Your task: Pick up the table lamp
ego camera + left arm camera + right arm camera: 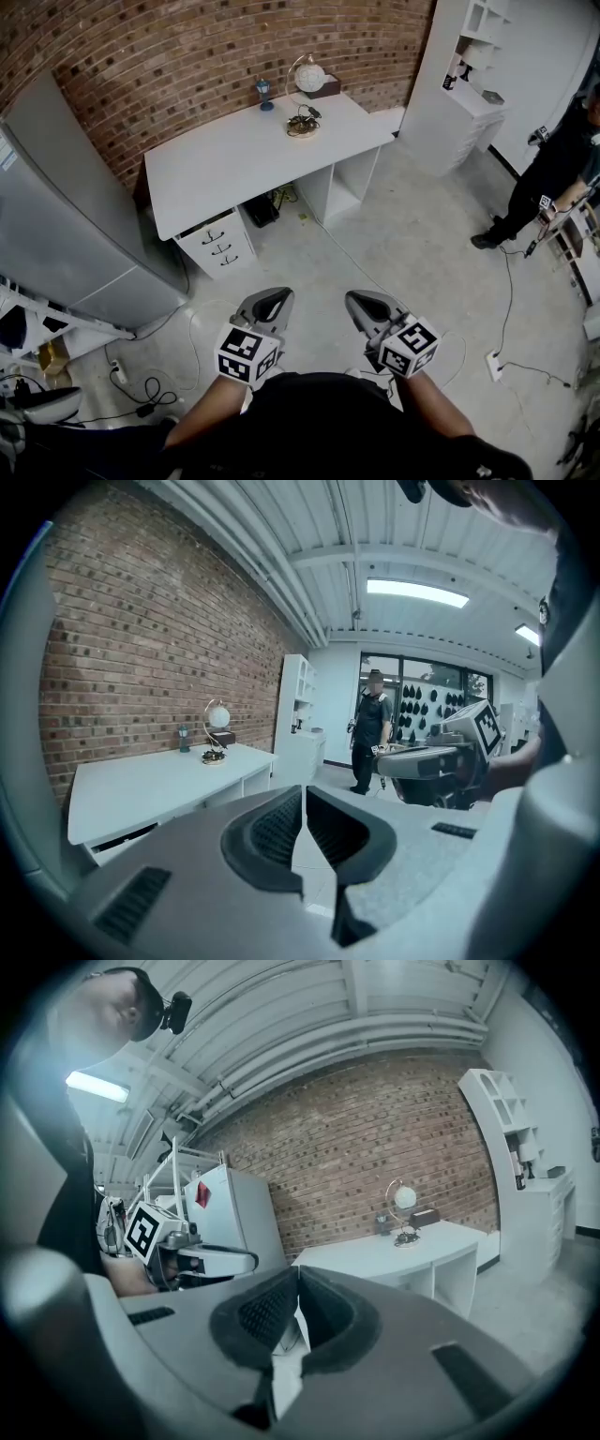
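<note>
Brick-walled room with white desk [234,159]. Upright on desk's far right end: table lamp [309,78], just beside dark box [325,90]. Well apart from desk, over floor [403,234]: left hand-held gripper [272,302] and right hand-held gripper [367,306], jaws pressed together, empty.

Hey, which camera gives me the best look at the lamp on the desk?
The head view: the lamp stands unblocked near the desk's back edge, with its globe, curved arm and base all showing. Both gripper views show it too, but smaller, side-on and far off against the brick wall.
</note>
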A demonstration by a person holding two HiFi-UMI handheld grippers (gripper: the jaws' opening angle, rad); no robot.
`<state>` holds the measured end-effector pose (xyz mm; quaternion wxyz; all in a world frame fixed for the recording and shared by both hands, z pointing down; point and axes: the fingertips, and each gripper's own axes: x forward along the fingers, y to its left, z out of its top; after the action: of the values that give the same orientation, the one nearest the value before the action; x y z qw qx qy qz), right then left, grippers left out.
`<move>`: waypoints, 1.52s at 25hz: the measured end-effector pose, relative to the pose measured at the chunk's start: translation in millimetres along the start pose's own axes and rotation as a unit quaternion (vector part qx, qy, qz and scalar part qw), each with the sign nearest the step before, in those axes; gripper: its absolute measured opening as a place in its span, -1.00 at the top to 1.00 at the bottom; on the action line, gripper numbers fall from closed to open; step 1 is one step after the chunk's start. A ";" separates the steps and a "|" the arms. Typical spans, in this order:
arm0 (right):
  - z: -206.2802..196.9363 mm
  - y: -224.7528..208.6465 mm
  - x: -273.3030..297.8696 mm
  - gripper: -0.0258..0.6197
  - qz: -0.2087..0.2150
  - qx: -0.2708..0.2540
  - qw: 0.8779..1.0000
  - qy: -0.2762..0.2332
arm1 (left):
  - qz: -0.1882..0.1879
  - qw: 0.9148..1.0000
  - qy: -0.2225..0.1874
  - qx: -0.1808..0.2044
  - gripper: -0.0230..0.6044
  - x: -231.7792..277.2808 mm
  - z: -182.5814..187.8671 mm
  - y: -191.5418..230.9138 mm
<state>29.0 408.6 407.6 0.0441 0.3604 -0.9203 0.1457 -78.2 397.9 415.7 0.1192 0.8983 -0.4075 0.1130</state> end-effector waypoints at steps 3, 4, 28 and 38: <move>0.7 -1.5 -1.8 0.77 -0.002 0.007 1.000 -0.002 | 0.000 1.000 -0.009 0.002 0.90 -2.2 4.0 -2.0; 0.1 -1.3 -2.1 0.69 -0.002 0.007 1.000 -0.001 | -0.001 1.000 -0.013 0.002 0.90 -2.6 5.8 -3.3; 10.1 29.9 18.3 -0.92 0.010 0.002 0.999 -0.031 | -0.008 0.999 -0.038 0.021 -0.18 -32.0 11.5 19.6; -6.6 60.1 46.3 -0.92 -0.031 0.014 0.999 -0.034 | -0.022 0.999 -0.032 0.032 -0.19 -65.9 -8.2 57.0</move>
<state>-45.8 422.4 408.3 0.0122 0.3938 -0.9076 0.1447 -164.6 410.5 410.6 0.0798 0.9136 -0.3874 0.0946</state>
